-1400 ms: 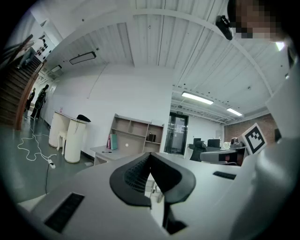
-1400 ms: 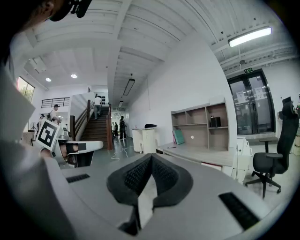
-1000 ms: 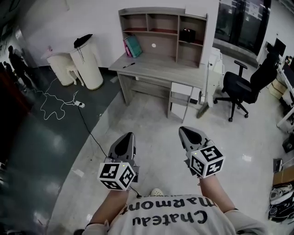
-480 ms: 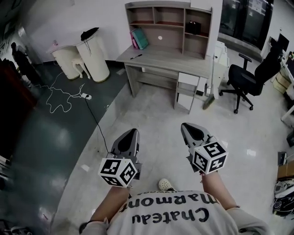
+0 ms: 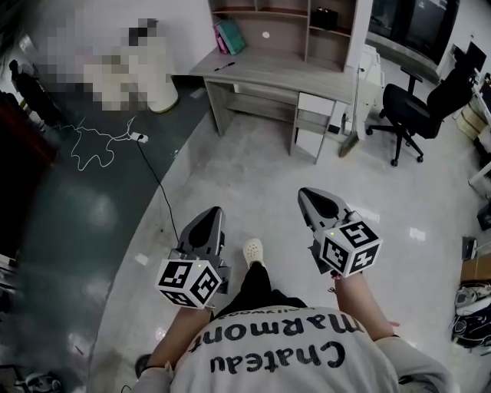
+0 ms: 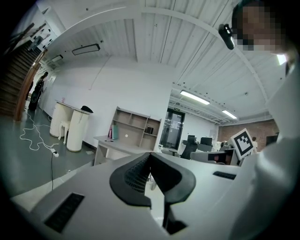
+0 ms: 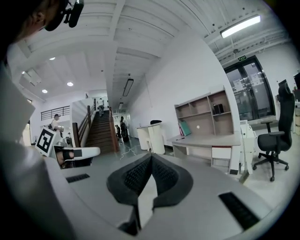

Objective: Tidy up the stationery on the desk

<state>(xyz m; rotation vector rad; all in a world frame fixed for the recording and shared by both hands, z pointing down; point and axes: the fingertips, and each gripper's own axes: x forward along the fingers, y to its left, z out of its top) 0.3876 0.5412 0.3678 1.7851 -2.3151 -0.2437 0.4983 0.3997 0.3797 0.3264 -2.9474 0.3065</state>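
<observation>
Desk (image 5: 276,67) closer than before, left claw (image 5: 209,221), right claw (image 5: 312,203) closed

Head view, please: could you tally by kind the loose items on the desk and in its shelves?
Pen: 1
Books: 2
Black box: 1
Total: 4

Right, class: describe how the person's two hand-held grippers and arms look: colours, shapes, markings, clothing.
The left gripper and right gripper are light grey wedges with dark slots, tapering to black ribbed pads. Each carries a white cube printed with black square markers: left cube, right cube. The person wears a pale short-sleeved T-shirt with dark lettering; the forearms are uncovered.
</observation>
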